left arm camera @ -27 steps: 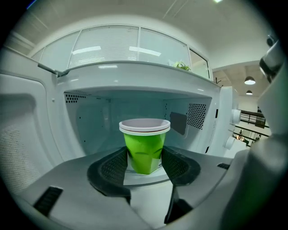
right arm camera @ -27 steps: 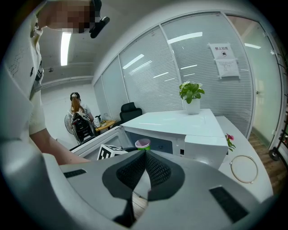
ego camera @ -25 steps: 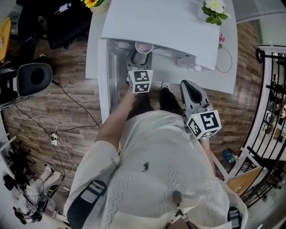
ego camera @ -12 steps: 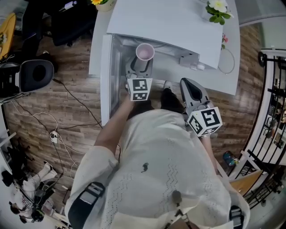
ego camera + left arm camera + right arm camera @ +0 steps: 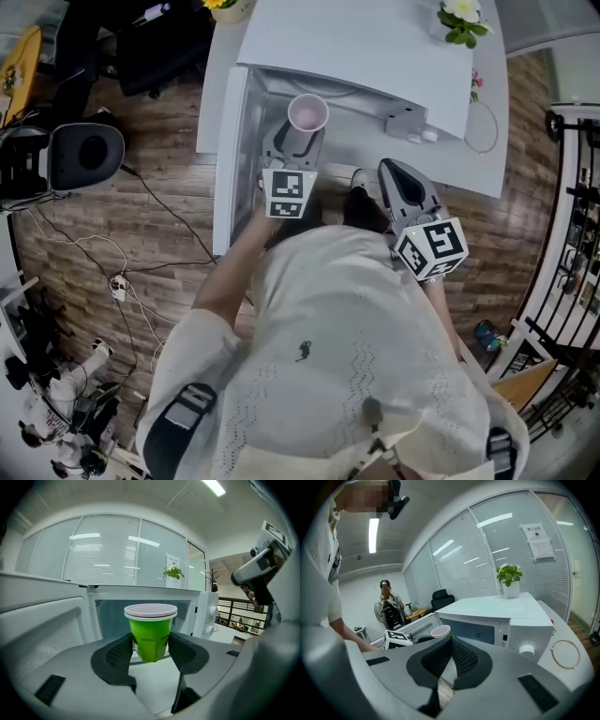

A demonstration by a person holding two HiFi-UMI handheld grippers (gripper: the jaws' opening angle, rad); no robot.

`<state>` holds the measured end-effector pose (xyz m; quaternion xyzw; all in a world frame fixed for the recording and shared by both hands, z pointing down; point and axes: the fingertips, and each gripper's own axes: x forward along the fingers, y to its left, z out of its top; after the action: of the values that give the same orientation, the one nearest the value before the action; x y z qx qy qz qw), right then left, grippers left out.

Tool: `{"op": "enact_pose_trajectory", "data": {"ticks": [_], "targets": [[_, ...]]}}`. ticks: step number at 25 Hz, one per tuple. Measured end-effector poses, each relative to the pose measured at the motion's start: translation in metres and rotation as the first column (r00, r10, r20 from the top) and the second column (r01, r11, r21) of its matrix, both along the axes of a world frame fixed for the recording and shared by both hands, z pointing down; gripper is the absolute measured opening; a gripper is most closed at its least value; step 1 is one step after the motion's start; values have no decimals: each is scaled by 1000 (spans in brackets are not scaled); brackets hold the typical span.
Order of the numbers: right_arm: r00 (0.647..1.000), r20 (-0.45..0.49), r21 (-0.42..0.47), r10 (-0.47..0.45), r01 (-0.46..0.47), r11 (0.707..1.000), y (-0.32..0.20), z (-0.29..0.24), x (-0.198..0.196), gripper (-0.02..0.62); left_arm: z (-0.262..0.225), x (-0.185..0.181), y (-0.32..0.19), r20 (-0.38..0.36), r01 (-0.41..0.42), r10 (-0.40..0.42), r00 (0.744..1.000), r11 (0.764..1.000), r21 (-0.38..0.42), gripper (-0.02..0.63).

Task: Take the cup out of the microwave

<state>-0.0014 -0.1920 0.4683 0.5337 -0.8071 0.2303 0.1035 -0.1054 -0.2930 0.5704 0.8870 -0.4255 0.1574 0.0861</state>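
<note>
Glass-walled office; white table [image 5: 489, 161] carries the microwave [image 5: 375, 47], door [image 5: 42, 625] open at left. Left hand-held gripper [image 5: 150, 645] is clamped on the green cup [image 5: 150, 637], a pad on each side. Cup upright at the cavity mouth. Right hand-held gripper [image 5: 450, 641] is closed, empty, near right of it.

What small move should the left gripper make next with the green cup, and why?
Probably draw the green cup straight back from the microwave, keeping it upright. The left gripper is closed on the cup's sides, and the cup hangs just in front of the open cavity, with the open door close at its left. The right gripper is shut and empty.
</note>
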Motion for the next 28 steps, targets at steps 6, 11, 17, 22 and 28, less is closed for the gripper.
{"op": "enact_pose_trajectory", "data": {"ticks": [6, 11, 17, 22, 28], "targets": [[1000, 8, 11, 12, -13, 1000, -2, -2, 0, 9, -20, -8, 17, -25, -53, 53, 998, 999, -3, 259], [1000, 14, 18, 21, -22, 1000, -5, -4, 0, 9, -37, -12, 31, -36, -56, 55, 998, 998, -18, 258], [999, 14, 25, 32, -32, 999, -8, -7, 2, 9, -64, -6, 45, -61, -63, 63, 996, 998, -12, 258], [999, 13, 33, 39, -39, 999, -10, -8, 5, 9, -77, -4, 49, -77, -59, 57, 995, 998, -23, 258], [999, 17, 44, 48, -48, 998, -12, -11, 7, 9, -90, -12, 44, -73, -30, 27, 997, 999, -34, 258]]}}
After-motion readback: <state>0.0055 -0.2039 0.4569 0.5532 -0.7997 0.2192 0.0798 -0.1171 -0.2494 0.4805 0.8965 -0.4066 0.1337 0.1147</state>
